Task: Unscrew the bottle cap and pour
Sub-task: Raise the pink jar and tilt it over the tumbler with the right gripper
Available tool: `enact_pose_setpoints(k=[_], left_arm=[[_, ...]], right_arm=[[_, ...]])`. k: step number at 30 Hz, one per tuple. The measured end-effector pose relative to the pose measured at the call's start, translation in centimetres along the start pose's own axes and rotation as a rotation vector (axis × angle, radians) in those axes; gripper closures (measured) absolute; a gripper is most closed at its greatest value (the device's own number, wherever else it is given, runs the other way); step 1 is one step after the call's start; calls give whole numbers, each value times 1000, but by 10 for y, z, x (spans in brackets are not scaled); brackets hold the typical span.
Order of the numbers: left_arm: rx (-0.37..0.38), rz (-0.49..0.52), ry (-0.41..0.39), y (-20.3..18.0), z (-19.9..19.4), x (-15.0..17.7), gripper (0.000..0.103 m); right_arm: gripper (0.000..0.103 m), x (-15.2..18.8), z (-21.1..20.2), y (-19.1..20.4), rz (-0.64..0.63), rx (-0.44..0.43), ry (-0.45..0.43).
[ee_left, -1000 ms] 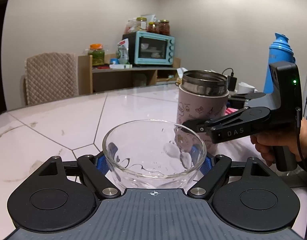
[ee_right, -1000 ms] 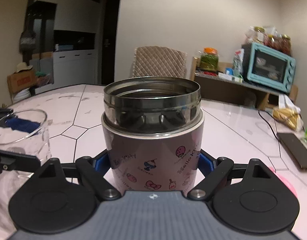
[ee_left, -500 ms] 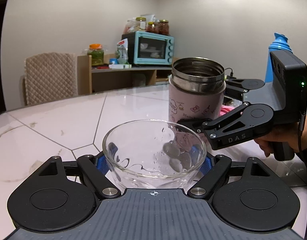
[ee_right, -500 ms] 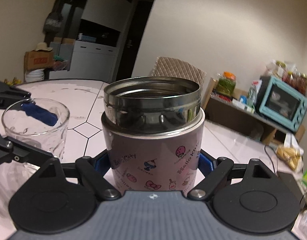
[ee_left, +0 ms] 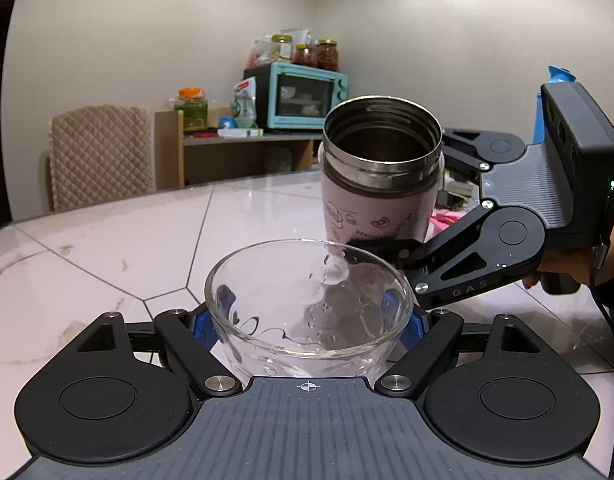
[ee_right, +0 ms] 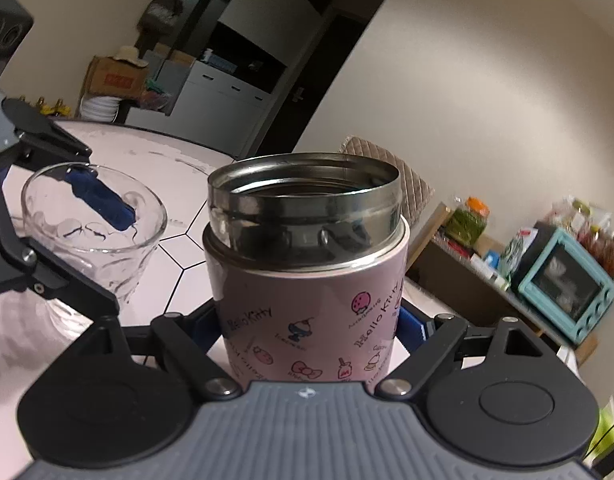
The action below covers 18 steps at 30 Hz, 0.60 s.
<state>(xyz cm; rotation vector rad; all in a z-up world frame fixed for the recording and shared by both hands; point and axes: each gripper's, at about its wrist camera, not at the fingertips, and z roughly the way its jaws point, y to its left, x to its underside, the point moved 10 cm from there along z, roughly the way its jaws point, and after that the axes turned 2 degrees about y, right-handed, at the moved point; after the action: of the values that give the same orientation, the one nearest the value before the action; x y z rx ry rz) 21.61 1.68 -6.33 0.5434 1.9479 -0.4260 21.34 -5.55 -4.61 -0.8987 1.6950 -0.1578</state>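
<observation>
A pink Hello Kitty bottle (ee_left: 377, 204) with an open steel mouth and no cap is held in my right gripper (ee_right: 309, 320), which is shut on its body (ee_right: 307, 308). The bottle is lifted off the table and tilted toward a clear glass cup (ee_left: 309, 304). My left gripper (ee_left: 307, 324) is shut on the glass cup, which rests low near the white table (ee_left: 127, 248). In the right wrist view the cup (ee_right: 91, 216) sits to the left of the bottle. The right gripper (ee_left: 387, 246) reaches in from the right in the left wrist view.
A quilted chair back (ee_left: 101, 156) stands at the table's far side. A wooden shelf with a teal toaster oven (ee_left: 303, 96) and jars is behind it. A blue thermos (ee_left: 555, 96) stands at the right. Something pink (ee_left: 447, 218) lies behind the bottle.
My right gripper has lifted the bottle off the table, moved it toward the glass cup and tilted its mouth toward the cup. The left gripper and the cup have stayed still.
</observation>
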Motion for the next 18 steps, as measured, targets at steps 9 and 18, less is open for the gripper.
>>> enact_pose_setpoints(k=[9,18], left_arm=[[2,1,-1,1,-1,0,16],[2,0,-1,0,-1,0,16]], right_arm=[[16,-14,-8,16,-142,20,-35],[16,-17,-10,26,-251,47,-57]])
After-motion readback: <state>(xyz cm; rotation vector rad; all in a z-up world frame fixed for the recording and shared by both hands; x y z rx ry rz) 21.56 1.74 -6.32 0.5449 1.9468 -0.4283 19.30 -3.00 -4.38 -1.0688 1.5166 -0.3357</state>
